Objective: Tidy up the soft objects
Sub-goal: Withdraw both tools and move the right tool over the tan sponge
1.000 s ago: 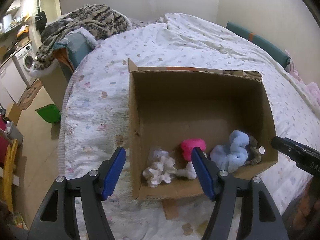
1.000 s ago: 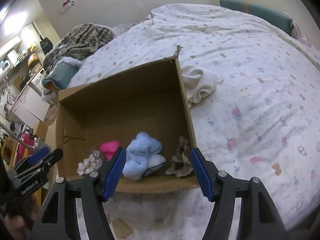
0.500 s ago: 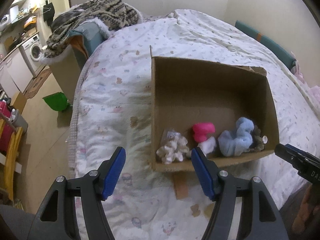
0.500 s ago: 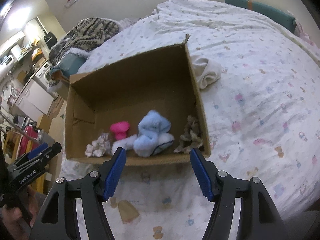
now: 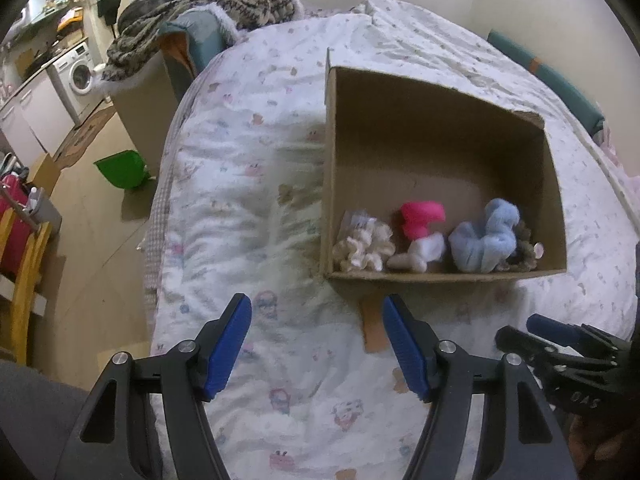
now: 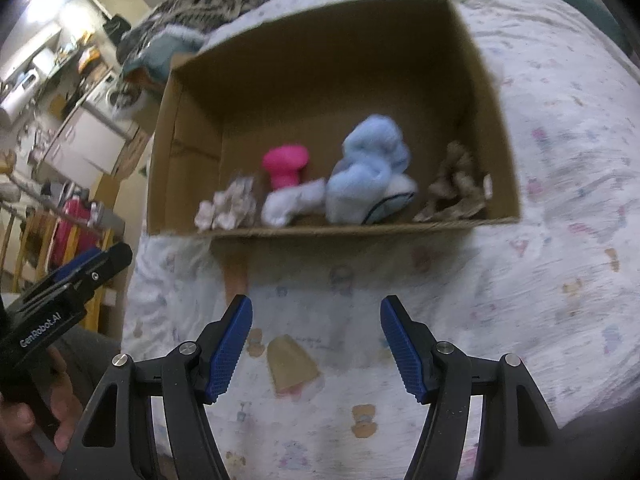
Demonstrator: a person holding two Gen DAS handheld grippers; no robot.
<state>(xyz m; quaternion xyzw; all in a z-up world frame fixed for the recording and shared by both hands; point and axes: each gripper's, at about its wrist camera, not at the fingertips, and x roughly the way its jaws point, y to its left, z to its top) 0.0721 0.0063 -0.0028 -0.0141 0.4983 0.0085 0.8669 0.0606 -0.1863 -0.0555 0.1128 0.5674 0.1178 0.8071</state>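
An open brown cardboard box (image 5: 440, 136) is set on a bed covered by a white quilt printed with small pastel figures (image 5: 248, 184), and every place below is given from that box. Along the inside of its near wall four soft things are lined up: a cream ruffled fabric scrunchie (image 5: 362, 246) in the near left corner, a bright pink plush piece with a white cloth end (image 5: 422, 220) beside it, a light blue fluffy plush bundle (image 5: 486, 240) next along, and a brownish-grey ruffled fabric piece (image 6: 456, 186) in the near right corner. The left gripper with blue ribbed pads (image 5: 316, 344) is held over the quilt just short of the box's near left corner, its jaws parted wide with nothing between them. The right gripper with the same blue pads (image 6: 316, 344) is held over the quilt in front of the box's near wall, likewise spread and empty. A small tan cardboard scrap (image 6: 290, 366) is seen lying on the quilt before the box. A striped knitted blanket (image 5: 208, 4) is heaped well beyond the box's far left corner.
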